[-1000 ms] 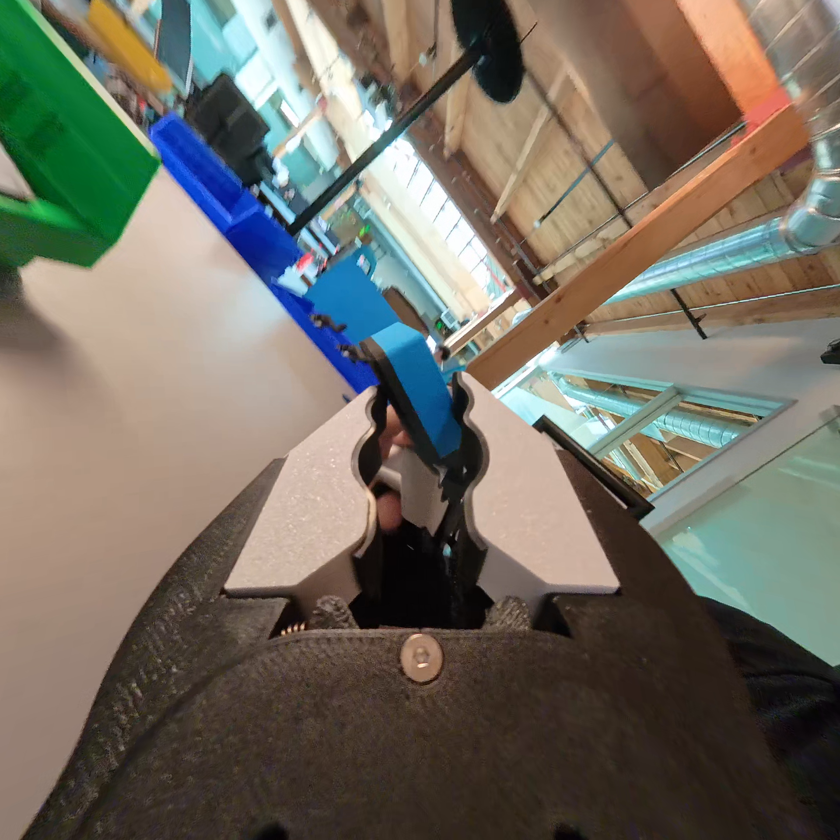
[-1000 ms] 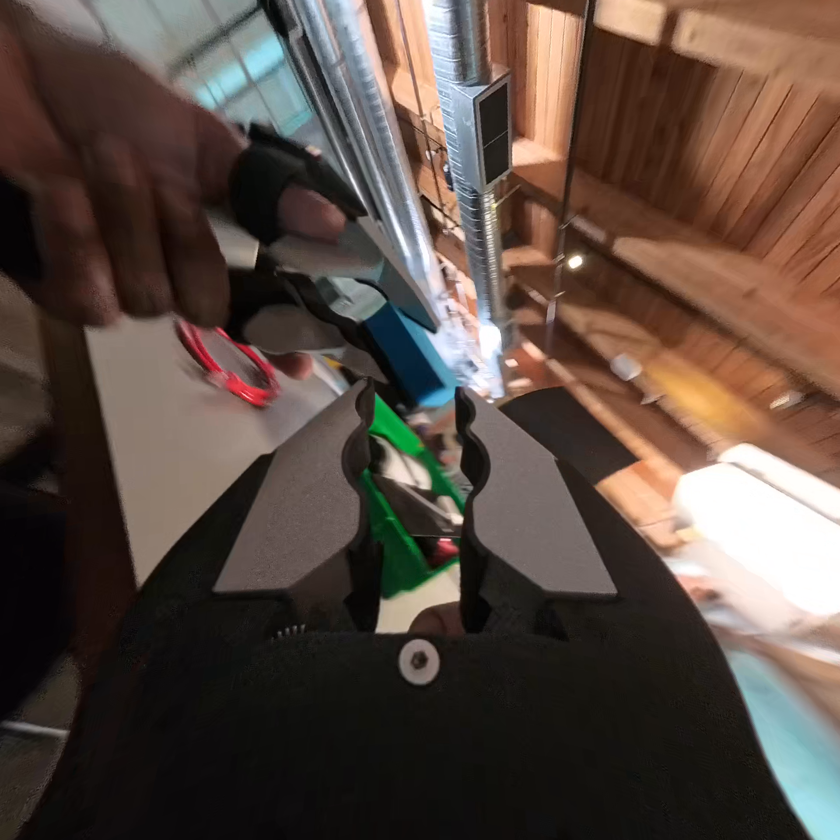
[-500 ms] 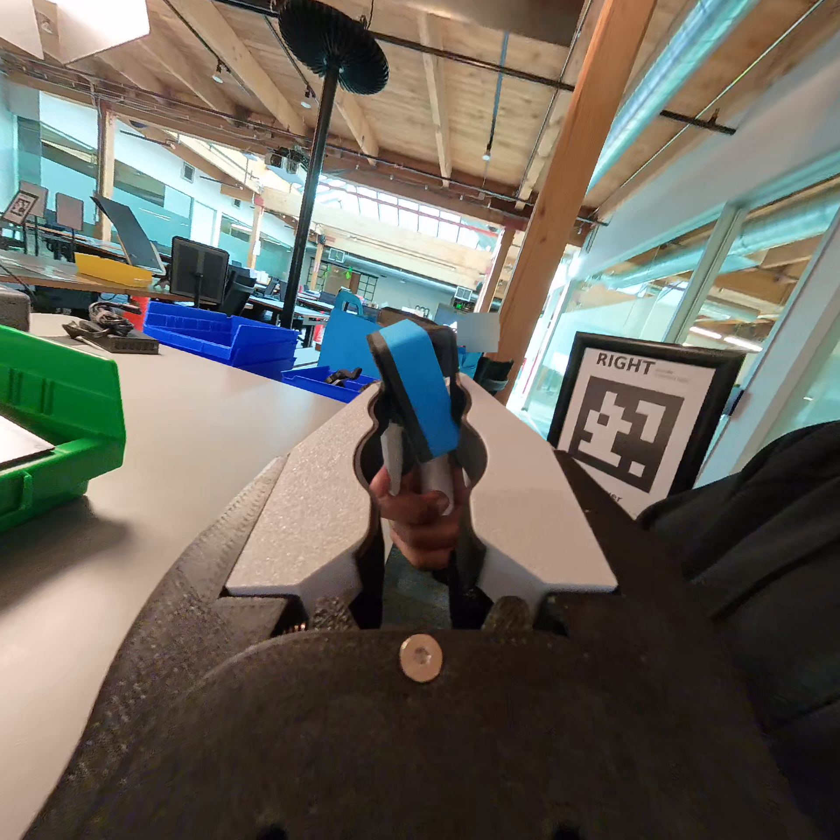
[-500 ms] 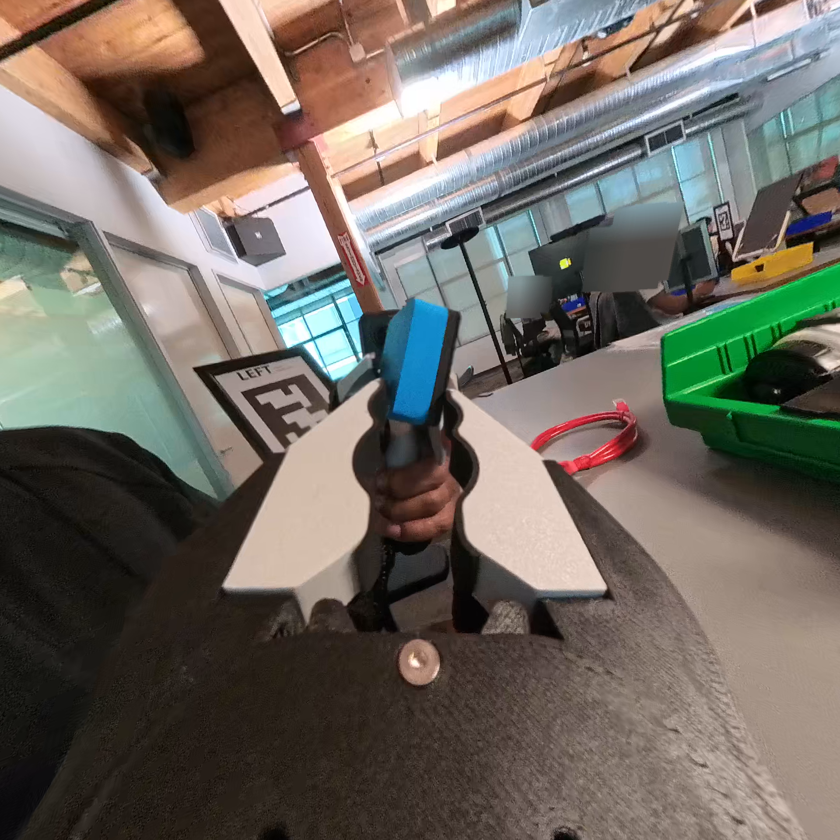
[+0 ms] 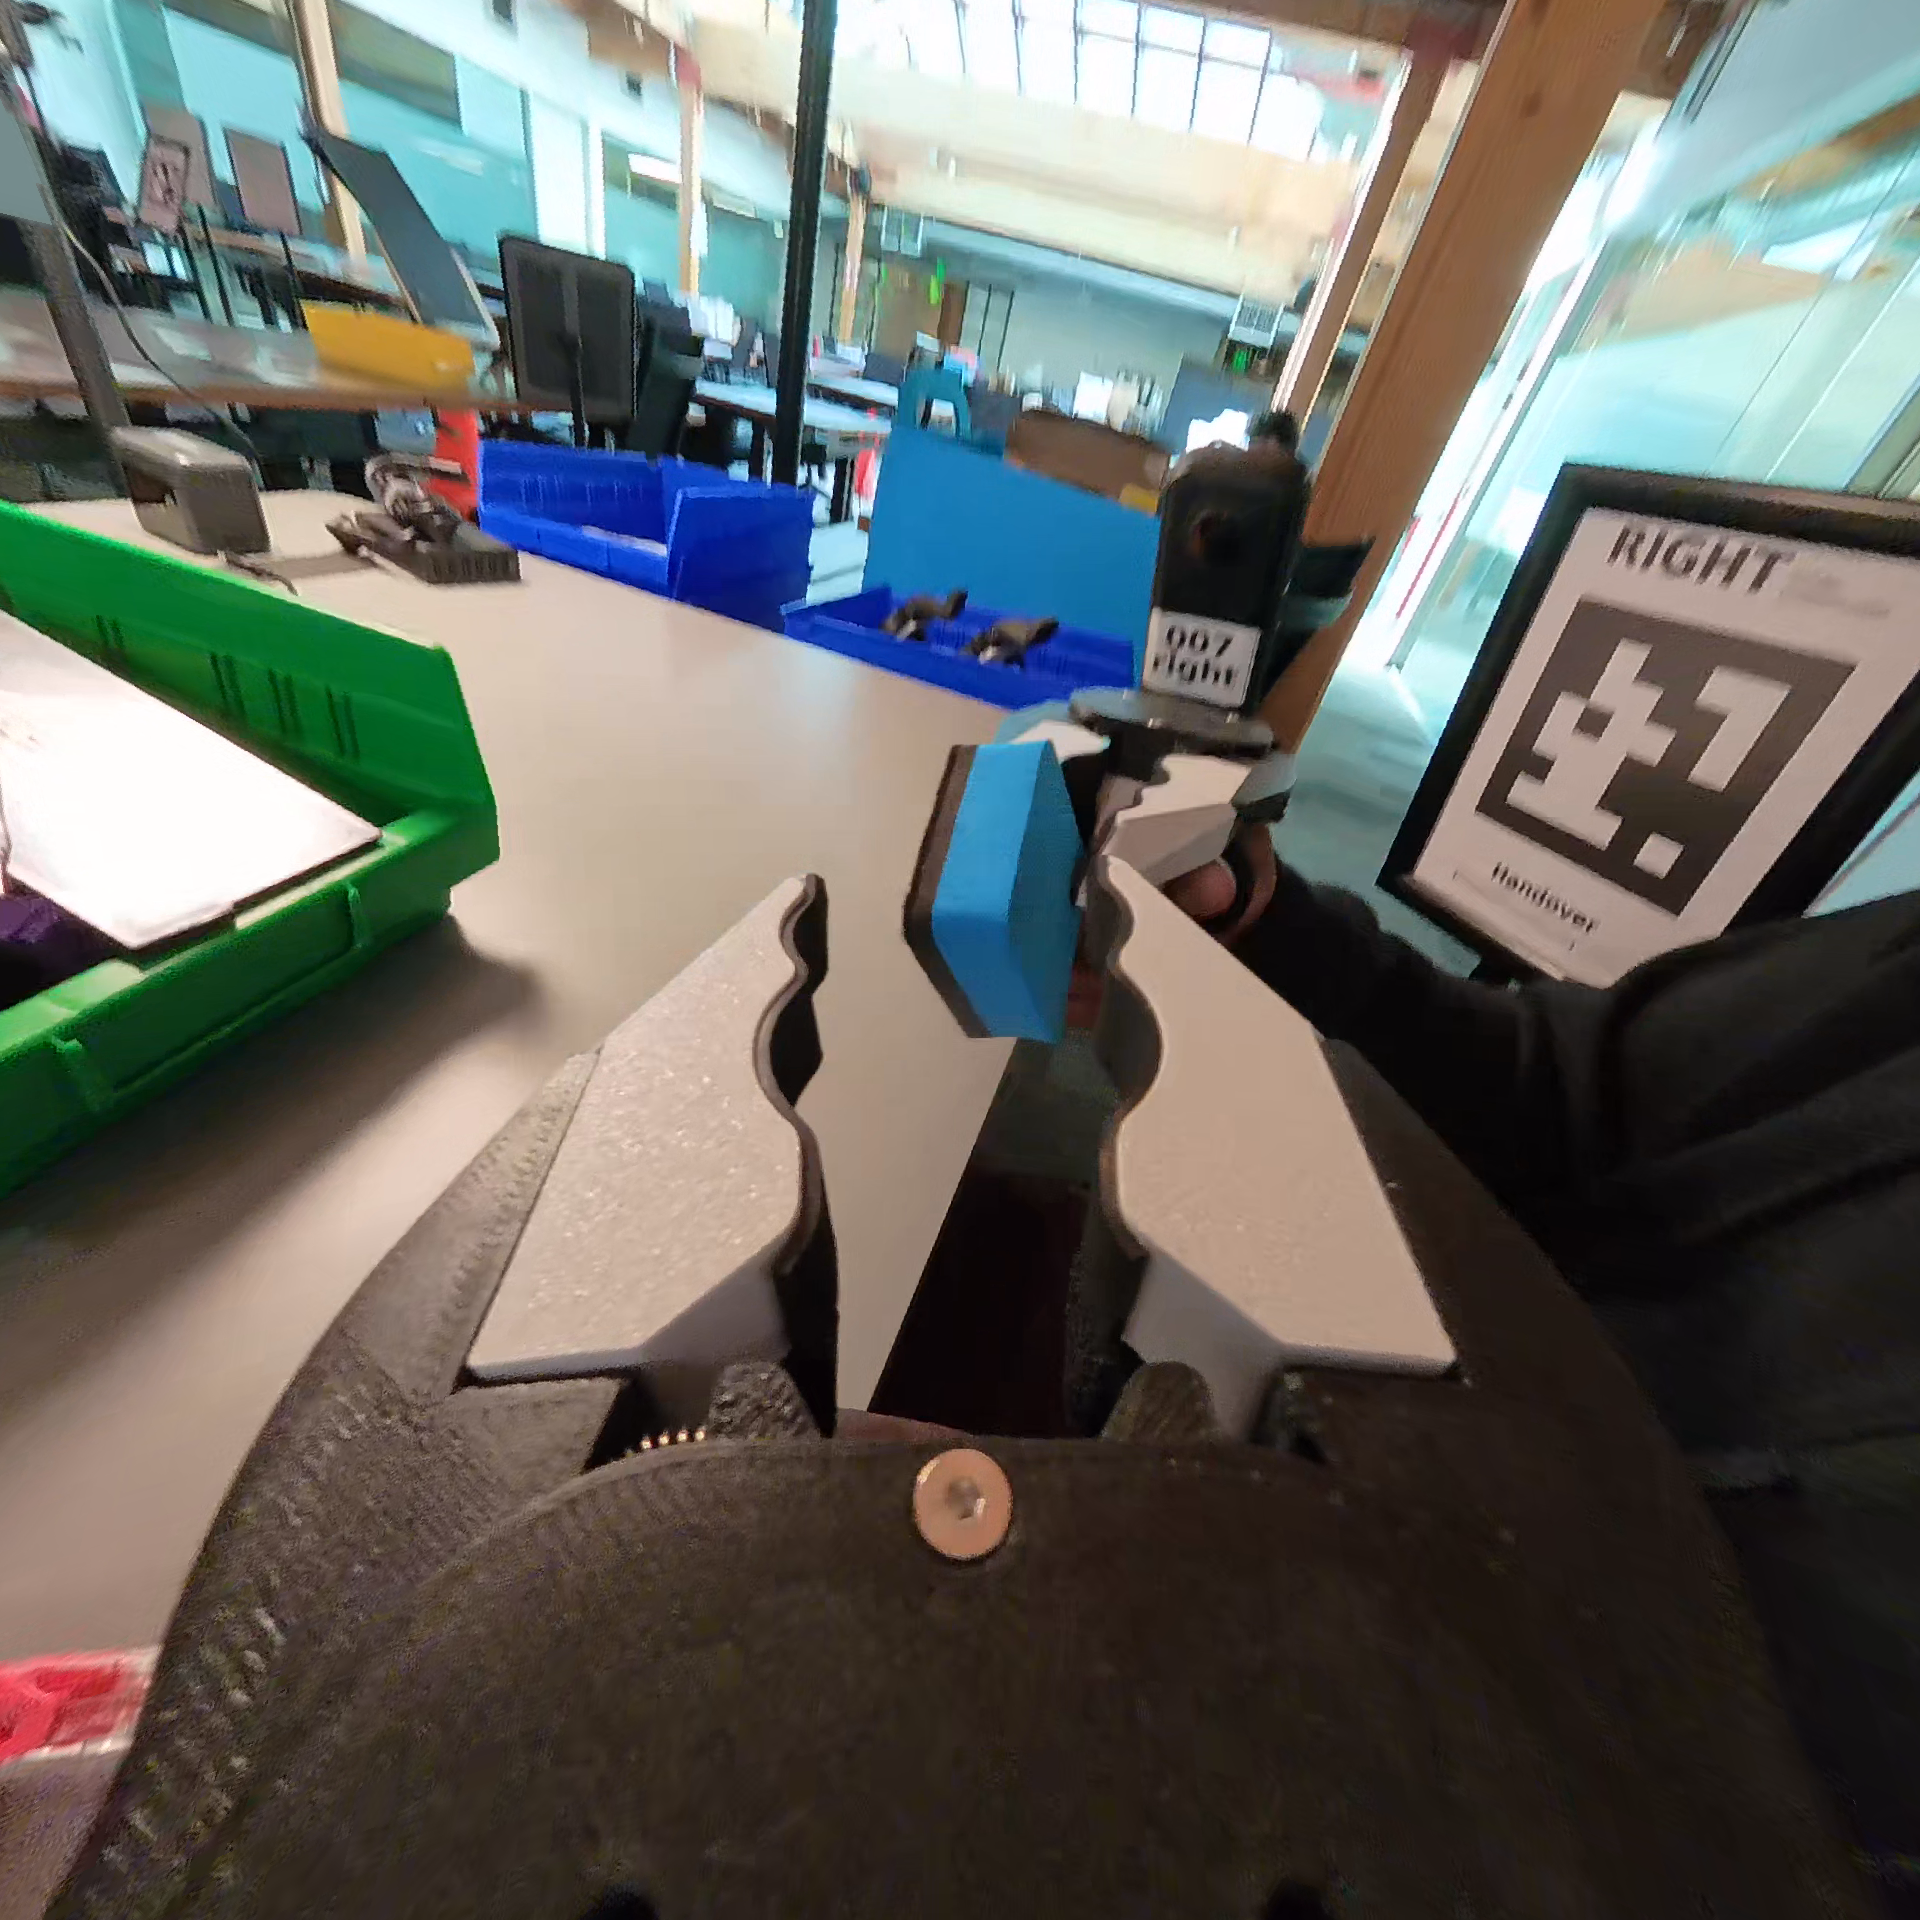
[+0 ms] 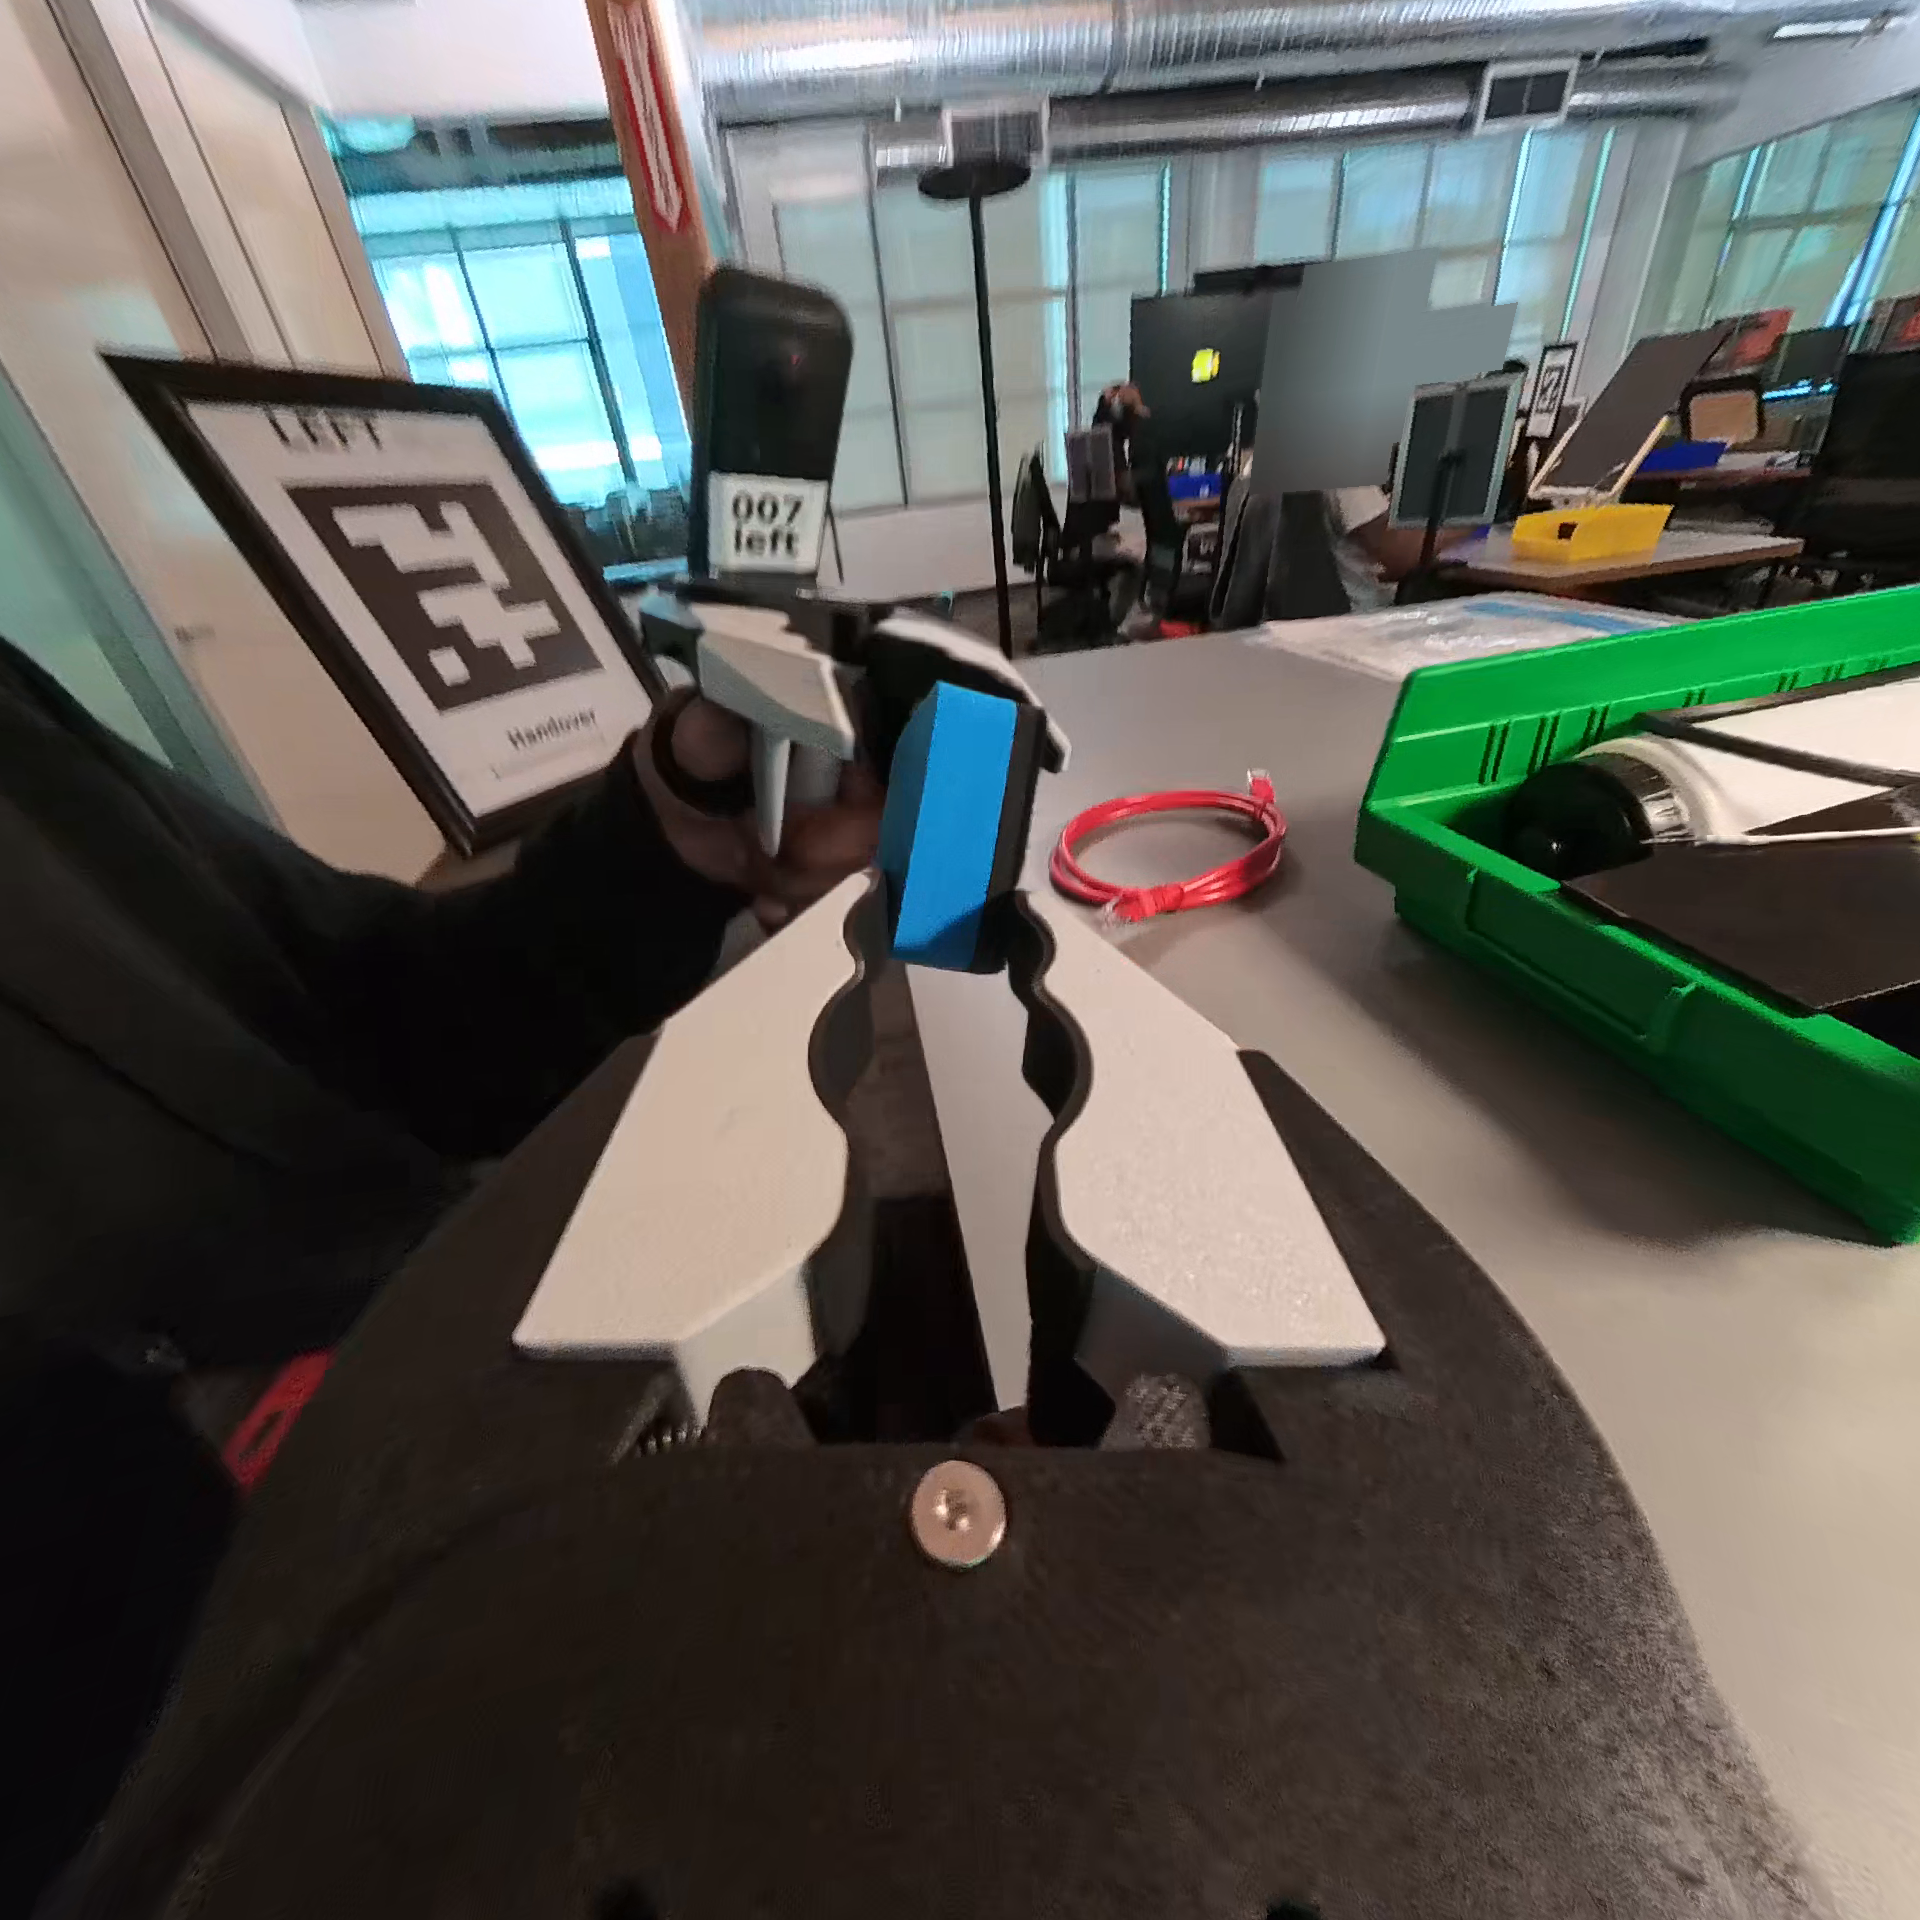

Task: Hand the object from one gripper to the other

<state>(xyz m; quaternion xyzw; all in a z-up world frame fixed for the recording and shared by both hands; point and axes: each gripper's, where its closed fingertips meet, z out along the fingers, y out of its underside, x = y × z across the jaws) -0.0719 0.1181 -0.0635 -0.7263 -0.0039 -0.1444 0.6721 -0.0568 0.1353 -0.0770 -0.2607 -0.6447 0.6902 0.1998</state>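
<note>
The right tongs gripped the blue-and-black block at their tips, while the left tongs stood wide apart, empty, above the desk

An open-plan workshop or lab office with an industrial look. Overhead run exposed silver ducts at twelve o'clock, and a thick timber post rises at one o'clock in the left wrist view. Large window walls and glass partitions let in daylight. A grey worktable holds a green parts bin at nine o'clock, blue parts bins at eleven o'clock, and a coiled red cable. Framed black-and-white marker signs stand at two o'clock. Farther off are desks with monitors, office chairs, a yellow tray and seated people.
</note>
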